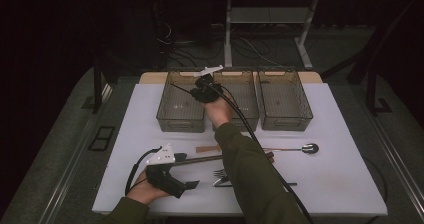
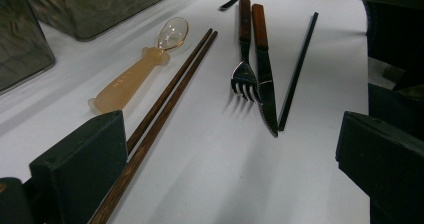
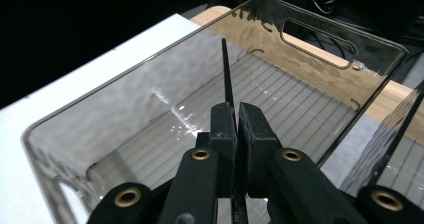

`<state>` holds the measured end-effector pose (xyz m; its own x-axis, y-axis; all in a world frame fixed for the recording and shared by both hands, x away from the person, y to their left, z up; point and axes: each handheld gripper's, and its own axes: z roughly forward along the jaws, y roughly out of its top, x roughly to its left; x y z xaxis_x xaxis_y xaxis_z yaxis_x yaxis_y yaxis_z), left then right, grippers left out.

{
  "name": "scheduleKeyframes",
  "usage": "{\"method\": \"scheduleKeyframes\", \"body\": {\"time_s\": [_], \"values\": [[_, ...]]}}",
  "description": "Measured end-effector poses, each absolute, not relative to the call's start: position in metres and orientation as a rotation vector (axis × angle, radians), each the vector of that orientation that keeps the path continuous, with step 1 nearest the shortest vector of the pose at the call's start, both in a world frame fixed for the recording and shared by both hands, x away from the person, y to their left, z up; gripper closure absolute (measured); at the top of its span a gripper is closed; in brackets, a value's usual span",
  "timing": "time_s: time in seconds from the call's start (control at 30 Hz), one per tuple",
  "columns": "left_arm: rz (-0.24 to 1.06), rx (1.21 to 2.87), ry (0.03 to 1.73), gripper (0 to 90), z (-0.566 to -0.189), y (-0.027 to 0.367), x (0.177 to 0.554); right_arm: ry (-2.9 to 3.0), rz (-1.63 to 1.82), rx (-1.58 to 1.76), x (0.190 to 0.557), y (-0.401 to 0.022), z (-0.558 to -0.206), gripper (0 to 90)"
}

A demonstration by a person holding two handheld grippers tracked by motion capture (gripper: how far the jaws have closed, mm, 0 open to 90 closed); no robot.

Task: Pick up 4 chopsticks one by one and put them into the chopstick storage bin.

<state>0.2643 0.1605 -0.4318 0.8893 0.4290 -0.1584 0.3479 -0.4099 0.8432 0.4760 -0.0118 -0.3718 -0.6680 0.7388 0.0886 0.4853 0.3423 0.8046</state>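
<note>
One black chopstick [image 3: 227,79] sits pinched in my right gripper [image 3: 236,118], held over the left bin [image 1: 181,104]; my left gripper [image 1: 186,186] rests low with jaws spread, beside the brown chopsticks [image 2: 165,96] and fork [image 2: 244,59].

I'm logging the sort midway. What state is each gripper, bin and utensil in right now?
right gripper: shut on black chopstick, over left bin.
left gripper: open, holding nothing.
middle bin, right bin: look empty.
fork, knife, brown chopsticks, second black chopstick, plastic spoon: lying on table.
</note>
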Motion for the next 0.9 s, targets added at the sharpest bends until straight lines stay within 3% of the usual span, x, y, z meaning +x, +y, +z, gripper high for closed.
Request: {"method": "scheduleKeyframes", "body": {"time_s": [0.13, 0.27, 0.47, 0.9], "values": [[0.098, 2.038, 0.564, 0.0, -0.432, 0.162, 0.265, 2.345, 1.218, 1.069, 0.478, -0.003, -0.375, 83.5], [0.098, 2.039, 0.565, 0.0, -0.432, 0.162, 0.265, 2.349, 1.243, 1.071, 0.478, -0.003, -0.373, 68.7], [0.102, 2.05, 0.554, 0.0, -0.432, 0.162, 0.266, 2.369, 1.252, 1.059, 0.475, -0.01, -0.369, 55.3], [0.103, 2.035, 0.576, 0.0, -0.432, 0.162, 0.267, 2.443, 1.368, 0.946, 0.449, -0.05, -0.361, 41.8]]}}
